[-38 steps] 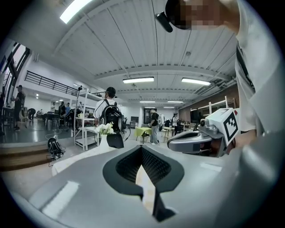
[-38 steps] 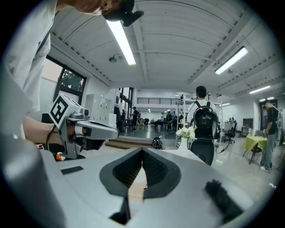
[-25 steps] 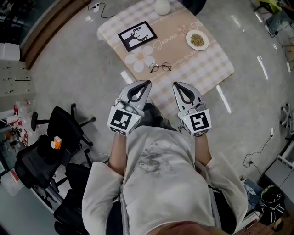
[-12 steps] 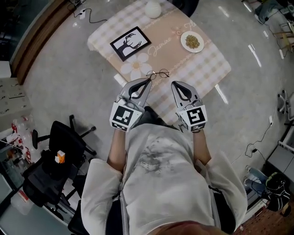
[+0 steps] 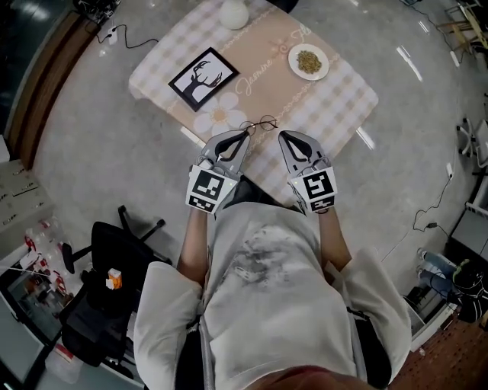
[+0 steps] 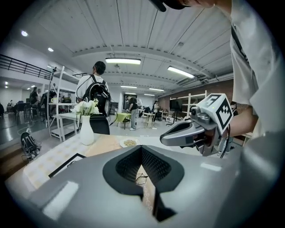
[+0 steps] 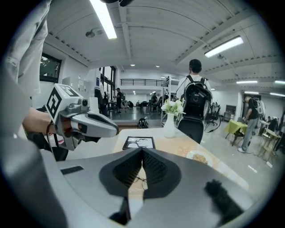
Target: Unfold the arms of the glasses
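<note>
**A:** Where are the glasses?

**B:** I see the glasses [image 5: 259, 124] lying on the worktop [image 5: 343, 103], just above the middle of the head view and near the worktop's lower edge. From here I cannot tell whether their arms are folded.

**A:** And your jaws?

**B:** Both pairs are clenched and hold nothing. The left gripper [image 5: 244, 135] has its tip just below and left of the glasses. The right gripper [image 5: 283, 135] sits just below and right of them. Neither touches the frame. In each gripper view I see the glasses low in the picture, beyond the closed tips.

**A:** Anything else up there?

**B:** A framed deer picture [image 5: 203, 76] is upper left of the glasses, a plate [image 5: 308, 62] upper right, and a white vase [image 5: 233, 14] is at the top edge.
</note>
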Demonstrator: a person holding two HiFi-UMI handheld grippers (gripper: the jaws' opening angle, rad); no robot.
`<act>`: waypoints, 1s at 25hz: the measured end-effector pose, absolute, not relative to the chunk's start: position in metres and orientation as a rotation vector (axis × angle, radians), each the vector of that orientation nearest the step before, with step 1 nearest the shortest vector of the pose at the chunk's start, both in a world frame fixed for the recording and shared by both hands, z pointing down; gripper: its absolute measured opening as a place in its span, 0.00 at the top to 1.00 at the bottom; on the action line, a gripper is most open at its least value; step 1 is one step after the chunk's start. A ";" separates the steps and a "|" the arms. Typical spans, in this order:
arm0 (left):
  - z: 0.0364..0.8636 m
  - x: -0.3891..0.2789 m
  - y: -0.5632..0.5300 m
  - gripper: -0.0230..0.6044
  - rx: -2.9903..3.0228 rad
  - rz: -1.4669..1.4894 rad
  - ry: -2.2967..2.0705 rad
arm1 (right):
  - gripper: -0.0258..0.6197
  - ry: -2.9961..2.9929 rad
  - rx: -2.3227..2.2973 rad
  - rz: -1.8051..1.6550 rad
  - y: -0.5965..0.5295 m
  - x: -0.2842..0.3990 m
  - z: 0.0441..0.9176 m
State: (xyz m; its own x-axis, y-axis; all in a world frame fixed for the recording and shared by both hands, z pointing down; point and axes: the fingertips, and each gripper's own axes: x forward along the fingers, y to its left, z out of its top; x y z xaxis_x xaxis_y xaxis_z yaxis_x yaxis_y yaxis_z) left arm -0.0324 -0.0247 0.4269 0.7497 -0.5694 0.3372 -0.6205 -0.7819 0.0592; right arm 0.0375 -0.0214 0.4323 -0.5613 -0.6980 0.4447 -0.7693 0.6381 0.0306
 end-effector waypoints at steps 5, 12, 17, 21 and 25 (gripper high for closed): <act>0.450 -0.029 -0.027 0.95 2.761 0.503 -0.871 | 0.94 -2.391 1.187 0.261 -0.023 0.037 0.446; 0.482 -0.025 -0.033 0.95 2.703 0.569 -0.811 | 0.94 -2.330 1.213 0.299 -0.023 0.044 0.464; 0.500 -0.019 -0.035 0.95 2.679 0.632 -0.795 | 0.94 -2.316 1.190 0.314 -0.026 0.050 0.479; 0.508 -0.013 -0.041 0.95 2.689 0.685 -0.798 | 0.93 -2.327 1.164 0.331 -0.030 0.058 0.489; 0.513 -0.007 -0.042 0.95 2.698 0.730 -0.779 | 0.93 -2.333 1.126 0.347 -0.032 0.062 0.498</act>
State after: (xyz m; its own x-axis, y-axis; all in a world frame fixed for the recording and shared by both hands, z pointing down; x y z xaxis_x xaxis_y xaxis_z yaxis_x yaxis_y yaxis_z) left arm -0.0072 -0.0417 0.5133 0.7331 -0.4322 0.5252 -0.5519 -0.8293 0.0879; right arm 0.0622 -0.0323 0.4975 -0.5182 -0.6499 0.5560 -0.7836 0.6212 -0.0041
